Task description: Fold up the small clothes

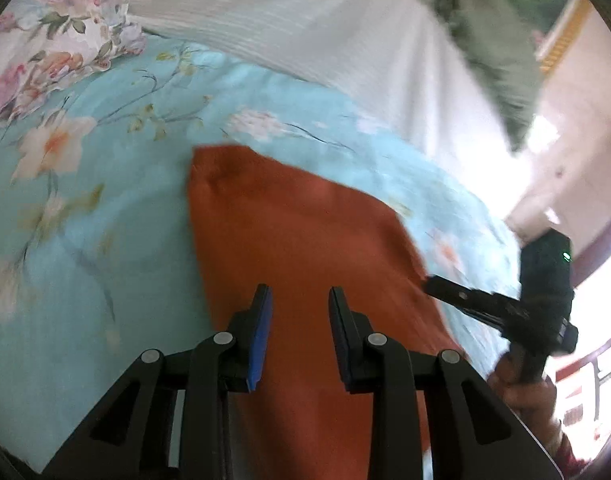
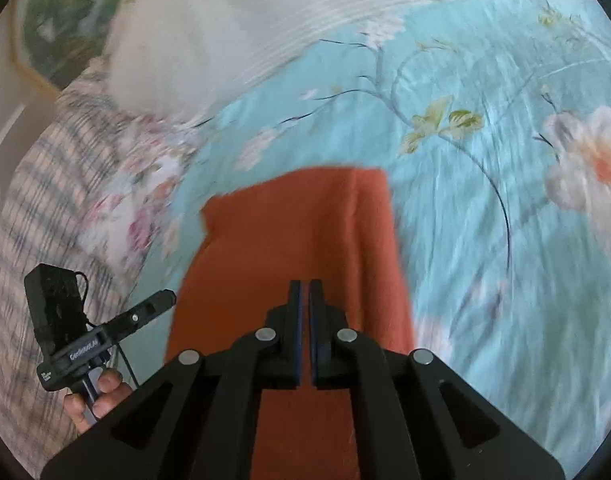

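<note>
Spread across the bed is a turquoise floral sheet (image 1: pixel 105 240), filling most of both views, with a white ribbed blanket (image 1: pixel 305 20) bunched beyond it and a pink flowered quilt (image 1: pixel 45 48) piled at one far corner. On the sheet lies the rust-orange garment (image 1: pixel 305 248), laid out flat, one edge turned up in a fold along its far side, as the right wrist view shows. Over it hovers the left gripper (image 1: pixel 300 300), its blue-padded fingers (image 1: pixel 261 332) standing apart with only cloth visible between them. Now the right gripper (image 2: pixel 304 292), also above the orange fabric: its fingers are drawn almost together, a thin slit between the pads, and whether any cloth is pinched there I cannot tell. Everything is motion-blurred.
</note>
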{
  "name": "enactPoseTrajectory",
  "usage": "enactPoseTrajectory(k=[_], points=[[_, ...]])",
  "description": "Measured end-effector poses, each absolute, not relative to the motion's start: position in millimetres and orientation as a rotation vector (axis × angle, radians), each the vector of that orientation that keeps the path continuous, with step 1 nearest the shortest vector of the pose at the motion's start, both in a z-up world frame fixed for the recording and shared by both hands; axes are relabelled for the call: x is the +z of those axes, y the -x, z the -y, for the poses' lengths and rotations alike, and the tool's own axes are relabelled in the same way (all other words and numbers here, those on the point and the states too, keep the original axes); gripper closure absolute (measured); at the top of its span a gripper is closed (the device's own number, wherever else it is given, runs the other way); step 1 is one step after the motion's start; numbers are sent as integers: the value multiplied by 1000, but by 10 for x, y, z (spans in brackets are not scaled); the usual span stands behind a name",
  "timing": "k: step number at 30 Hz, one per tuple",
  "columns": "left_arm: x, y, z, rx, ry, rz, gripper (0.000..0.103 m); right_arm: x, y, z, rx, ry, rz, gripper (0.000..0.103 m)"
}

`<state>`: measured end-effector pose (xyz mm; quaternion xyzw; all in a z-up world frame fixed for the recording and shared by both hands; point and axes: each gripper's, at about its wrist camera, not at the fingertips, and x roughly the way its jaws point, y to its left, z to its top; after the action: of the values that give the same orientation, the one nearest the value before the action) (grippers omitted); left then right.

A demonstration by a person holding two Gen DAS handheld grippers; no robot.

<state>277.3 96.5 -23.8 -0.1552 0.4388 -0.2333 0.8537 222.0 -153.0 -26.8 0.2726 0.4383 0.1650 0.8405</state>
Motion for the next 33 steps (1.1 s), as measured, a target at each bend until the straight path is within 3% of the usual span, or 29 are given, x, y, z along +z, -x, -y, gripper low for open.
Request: enactPoseTrajectory(k=[8, 11, 19, 24, 33], points=[[-509, -1748, -834, -550, 243, -986, 74, -520, -1424, 1503, 210, -420, -977, 103], [-659, -1680, -840, -512, 241, -1004, 75, -591, -1404, 1625, 217, -504, -956, 103], [-589, -1523, -800, -444, 182, -958, 75, -333, -981, 1365, 304, -402, -906, 100], [-634, -1454, -717, -398, 119, -949, 75, -699, -892, 1481, 230, -400, -967, 101], [-674, -1384, -747, -340, 116, -955, 74, -700, -909, 1529, 205, -401, -959, 101]])
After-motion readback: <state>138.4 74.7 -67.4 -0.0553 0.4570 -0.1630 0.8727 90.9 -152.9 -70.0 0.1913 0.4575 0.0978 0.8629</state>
